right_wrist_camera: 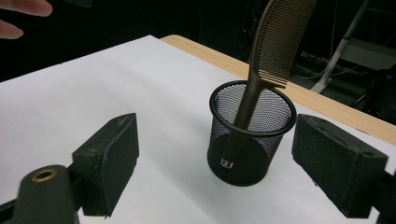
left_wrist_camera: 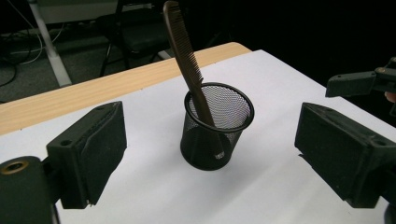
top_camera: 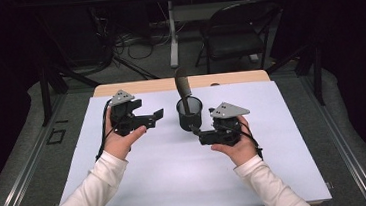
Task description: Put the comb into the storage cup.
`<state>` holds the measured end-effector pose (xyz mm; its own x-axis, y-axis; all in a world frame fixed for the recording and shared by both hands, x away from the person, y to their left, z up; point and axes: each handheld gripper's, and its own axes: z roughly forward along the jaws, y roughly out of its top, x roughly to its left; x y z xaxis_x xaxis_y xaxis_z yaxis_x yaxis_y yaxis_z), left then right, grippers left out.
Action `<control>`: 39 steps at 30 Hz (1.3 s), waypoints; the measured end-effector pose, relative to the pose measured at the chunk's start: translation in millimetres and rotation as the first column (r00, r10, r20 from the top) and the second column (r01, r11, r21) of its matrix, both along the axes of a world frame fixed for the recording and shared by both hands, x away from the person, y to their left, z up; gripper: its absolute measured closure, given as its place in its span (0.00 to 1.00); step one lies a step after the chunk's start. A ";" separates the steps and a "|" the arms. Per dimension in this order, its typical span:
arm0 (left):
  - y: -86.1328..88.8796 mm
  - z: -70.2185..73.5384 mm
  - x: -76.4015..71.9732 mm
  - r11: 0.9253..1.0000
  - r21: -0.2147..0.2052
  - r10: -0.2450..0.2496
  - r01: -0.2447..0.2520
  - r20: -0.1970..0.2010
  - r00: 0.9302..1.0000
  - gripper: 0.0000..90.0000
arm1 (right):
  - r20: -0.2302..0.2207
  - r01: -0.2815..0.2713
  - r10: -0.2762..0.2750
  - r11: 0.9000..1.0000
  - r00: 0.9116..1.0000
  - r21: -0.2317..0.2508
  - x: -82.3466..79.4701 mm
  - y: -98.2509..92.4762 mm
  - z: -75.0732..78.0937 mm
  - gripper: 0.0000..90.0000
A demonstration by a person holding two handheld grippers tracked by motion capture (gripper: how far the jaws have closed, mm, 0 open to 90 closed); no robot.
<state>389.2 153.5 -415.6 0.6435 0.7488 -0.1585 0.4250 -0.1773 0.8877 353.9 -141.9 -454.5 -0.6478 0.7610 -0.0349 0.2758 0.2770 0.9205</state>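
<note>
Now both sets of jaws apart, empty. Comb (left_wrist_camera: pixel 184 60) upright in mesh cup (left_wrist_camera: pixel 217 140): light, stiff, likely slick plastic; best pinched across spine above rim.

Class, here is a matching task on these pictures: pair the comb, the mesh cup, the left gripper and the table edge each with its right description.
Things:
1. comb
2. mesh cup
3. left gripper
4. table edge

Descriptions:
A. black, stands upright on the white sheet
B. bare light wood
C. brown, leans in the cup, handle down
D. jaws apart, nothing between them

Pairs: 1-C, 2-A, 3-D, 4-B
</note>
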 end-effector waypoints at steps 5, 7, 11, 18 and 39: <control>2.0 -0.4 -3.3 1.000 -0.004 -0.004 0.004 -0.002 1.000 0.09 | -0.004 0.000 0.000 1.000 1.000 0.005 -1.2 -4.4 3.9 0.17; 2.6 0.1 -5.2 1.000 -0.007 -0.007 0.007 -0.003 1.000 0.08 | -0.010 -0.001 0.001 1.000 1.000 0.005 -1.7 -6.7 4.7 0.17; 3.0 0.0 -9.5 1.000 -0.005 -0.016 0.016 -0.002 1.000 0.07 | -0.010 0.008 -0.008 1.000 1.000 0.006 -3.6 -11.7 5.8 0.17; 6.2 -2.2 -15.5 1.000 -0.008 -0.019 0.019 -0.003 1.000 0.04 | -0.012 0.007 -0.007 1.000 1.000 0.011 -10.3 -16.3 7.4 0.17; 23.7 -21.0 -37.4 1.000 0.008 0.010 -0.010 -0.003 1.000 0.01 | -0.037 0.057 -0.057 0.998 0.998 0.007 -29.3 -45.3 -2.6 0.17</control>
